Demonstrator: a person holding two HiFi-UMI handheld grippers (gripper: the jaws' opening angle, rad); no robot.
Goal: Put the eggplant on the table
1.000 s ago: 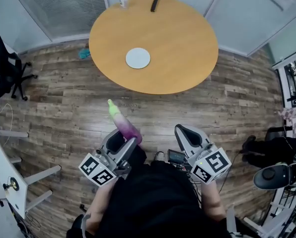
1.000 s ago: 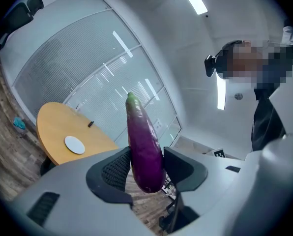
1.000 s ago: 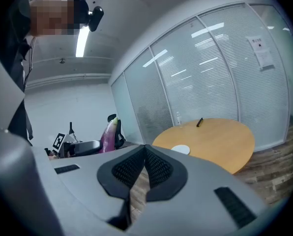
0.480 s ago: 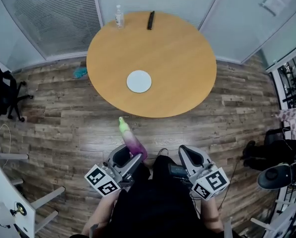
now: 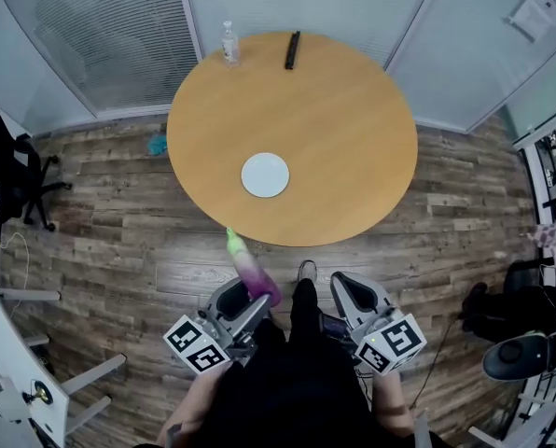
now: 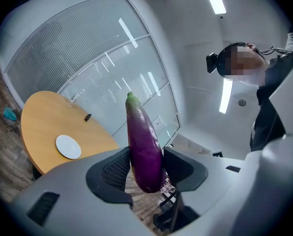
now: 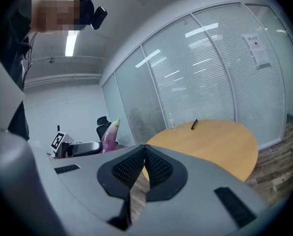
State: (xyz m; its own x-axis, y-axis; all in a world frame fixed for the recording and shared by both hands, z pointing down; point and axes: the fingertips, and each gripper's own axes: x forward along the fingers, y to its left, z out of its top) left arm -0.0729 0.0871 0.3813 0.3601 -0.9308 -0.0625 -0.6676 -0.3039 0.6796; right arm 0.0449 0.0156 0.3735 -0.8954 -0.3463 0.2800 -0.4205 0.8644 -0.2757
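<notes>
While the eggplant is not yet over the table, geometry as seen:
left gripper [image 6: 145, 167]: jaws well apart, pads pressed on the fat end of the eggplant [image 6: 142, 141]
eggplant axis: straight out ahead of the fingers, green tip leading
table [image 5: 353, 147]: ahead of the tip, near edge close; white plate [image 5: 265, 175] further ahead
right gripper [image 7: 144, 163]: jaws together, nothing between them, beside the left
next move (my read): left carries forward, then lowers
</notes>
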